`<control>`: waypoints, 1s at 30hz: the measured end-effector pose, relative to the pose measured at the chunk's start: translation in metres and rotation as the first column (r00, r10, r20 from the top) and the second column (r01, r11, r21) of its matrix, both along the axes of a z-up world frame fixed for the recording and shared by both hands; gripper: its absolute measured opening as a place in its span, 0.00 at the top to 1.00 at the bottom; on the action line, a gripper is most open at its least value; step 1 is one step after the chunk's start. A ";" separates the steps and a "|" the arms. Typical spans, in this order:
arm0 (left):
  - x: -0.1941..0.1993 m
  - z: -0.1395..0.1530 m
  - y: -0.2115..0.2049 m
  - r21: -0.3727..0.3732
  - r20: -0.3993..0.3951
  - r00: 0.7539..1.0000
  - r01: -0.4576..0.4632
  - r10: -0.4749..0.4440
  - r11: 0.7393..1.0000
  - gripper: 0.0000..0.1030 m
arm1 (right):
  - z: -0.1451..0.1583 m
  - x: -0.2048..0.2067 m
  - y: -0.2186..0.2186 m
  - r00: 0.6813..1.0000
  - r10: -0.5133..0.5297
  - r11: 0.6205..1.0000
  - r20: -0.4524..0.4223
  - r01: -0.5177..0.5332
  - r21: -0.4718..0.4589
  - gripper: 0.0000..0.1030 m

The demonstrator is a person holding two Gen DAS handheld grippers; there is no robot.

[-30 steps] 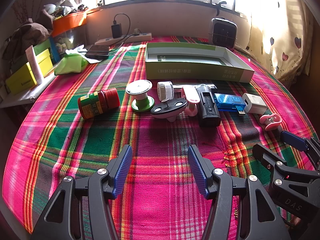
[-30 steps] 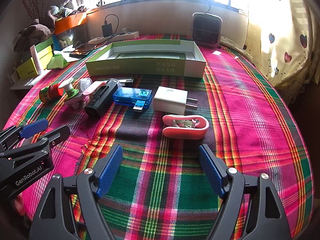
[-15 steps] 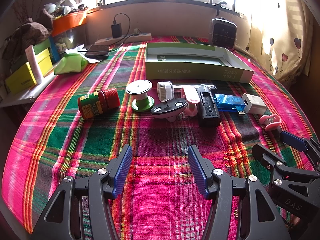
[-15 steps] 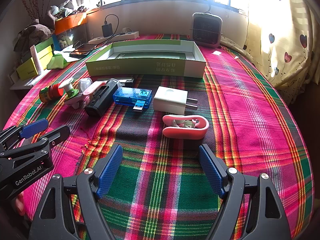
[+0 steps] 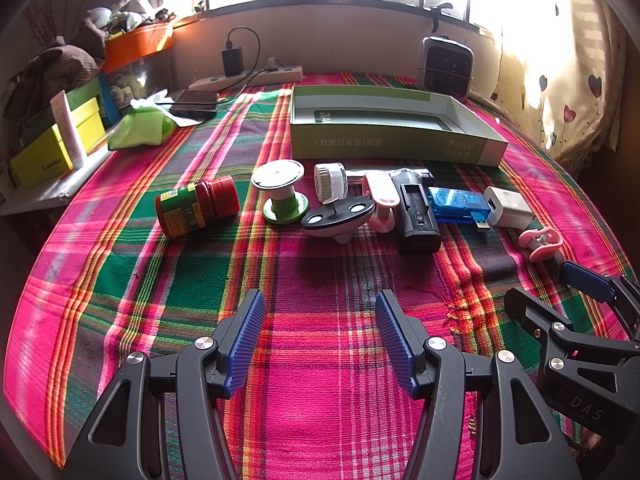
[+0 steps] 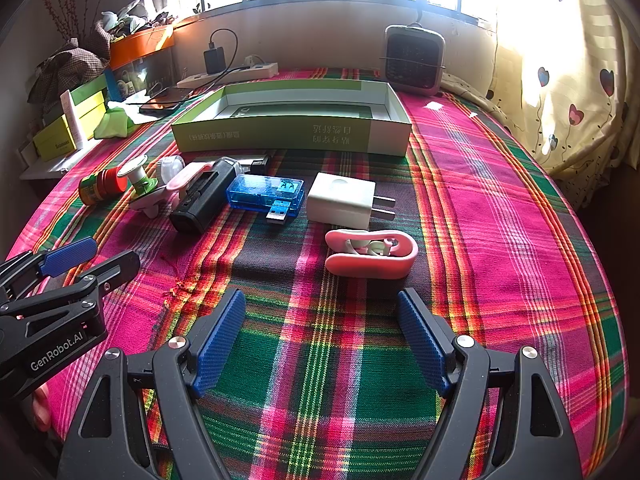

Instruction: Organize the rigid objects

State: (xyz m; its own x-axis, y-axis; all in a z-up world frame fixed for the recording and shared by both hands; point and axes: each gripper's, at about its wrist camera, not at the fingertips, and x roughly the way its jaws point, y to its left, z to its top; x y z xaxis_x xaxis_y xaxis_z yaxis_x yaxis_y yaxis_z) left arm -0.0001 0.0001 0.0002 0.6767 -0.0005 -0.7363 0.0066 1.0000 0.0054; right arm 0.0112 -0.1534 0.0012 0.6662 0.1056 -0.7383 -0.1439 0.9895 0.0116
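Observation:
A row of small objects lies on the plaid cloth: a red-capped bottle (image 5: pixel 196 206) on its side, a green-and-white spool (image 5: pixel 282 190), a black-topped oval holder (image 5: pixel 338 218), a black block (image 5: pixel 416 212), a blue USB device (image 6: pixel 266 194), a white charger (image 6: pixel 342 200) and a pink clip (image 6: pixel 370 254). An open green box (image 6: pixel 292 130) stands behind them, empty. My left gripper (image 5: pixel 320 336) is open and empty, well short of the row. My right gripper (image 6: pixel 320 338) is open and empty, just short of the pink clip.
A small heater (image 6: pixel 414 58) stands at the back right. A power strip (image 5: pixel 248 78), a phone (image 5: pixel 194 100), a green cloth (image 5: pixel 142 130) and yellow boxes (image 5: pixel 52 152) crowd the back left. A curtain (image 6: pixel 568 100) hangs on the right.

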 end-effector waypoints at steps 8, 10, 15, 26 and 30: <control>0.002 0.003 -0.003 0.001 -0.008 1.000 0.011 -0.011 1.000 0.45 | 0.000 0.000 0.000 1.000 0.003 1.000 -0.001 -0.003 0.000 0.24; 0.003 0.001 -0.001 0.002 -0.014 1.000 0.021 -0.021 1.000 0.45 | 0.000 0.001 0.000 1.000 0.005 1.000 -0.002 -0.005 0.001 0.24; 0.005 0.002 0.003 -0.006 -0.035 0.996 0.076 -0.077 0.997 0.45 | -0.001 0.002 -0.005 0.999 0.046 0.999 -0.011 -0.046 0.006 0.24; 0.017 0.021 0.047 -0.087 -0.042 0.998 0.040 -0.044 0.995 0.45 | 0.020 0.007 -0.041 0.998 0.047 0.998 0.046 -0.048 0.034 0.24; 0.025 0.032 0.066 -0.089 -0.010 1.000 0.002 -0.002 0.996 0.45 | 0.024 0.024 -0.046 0.995 0.099 0.993 0.033 -0.101 0.068 0.24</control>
